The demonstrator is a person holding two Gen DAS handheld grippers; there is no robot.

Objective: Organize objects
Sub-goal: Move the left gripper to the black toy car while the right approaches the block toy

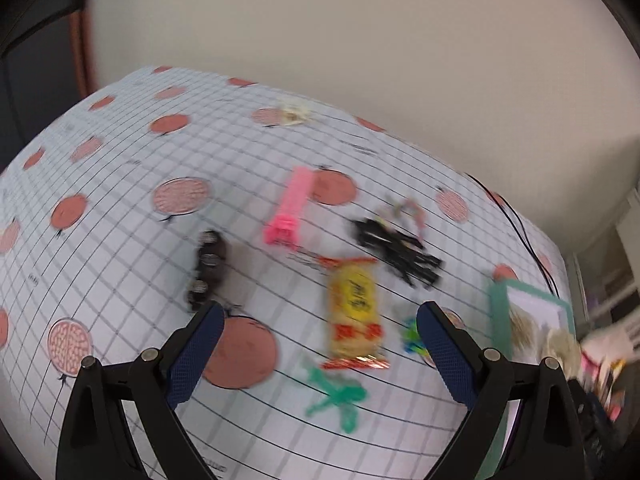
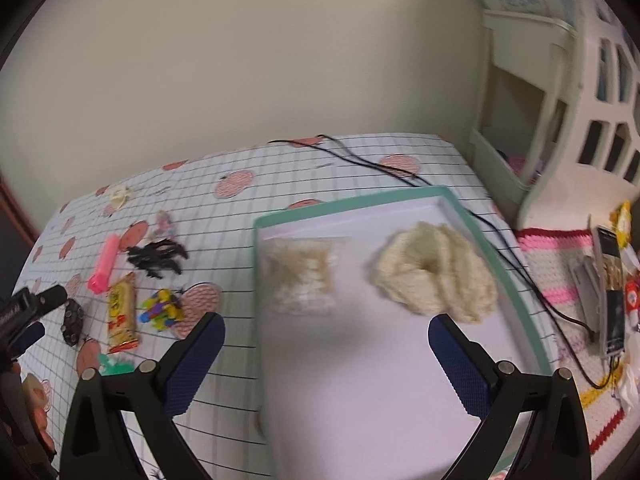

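1. Your left gripper (image 1: 318,326) is wide open and holds nothing. It hangs over the worktop (image 1: 120,240), which has a grid cloth with pink circles.
2. Under it lies a yellow snack pack (image 1: 355,312). A green toy figure (image 1: 338,394) lies just beside the pack's near end.
3. A pink bar (image 1: 289,210) lies past the snack pack. A black tangle (image 1: 396,250) is near it, and a dark band (image 1: 208,268) lies on the other side.
4. Your right gripper (image 2: 326,336) is wide open too, with nothing in it. It hangs over a green-edged tray (image 2: 352,198) near the worktop's right edge.
5. In the tray sit a cream fluffy ring (image 2: 434,270) and a clear bag of pale bits (image 2: 300,276), a little apart.
6. A pile of colourful small pieces (image 2: 160,310) lies on the cloth between the snack pack and the tray.
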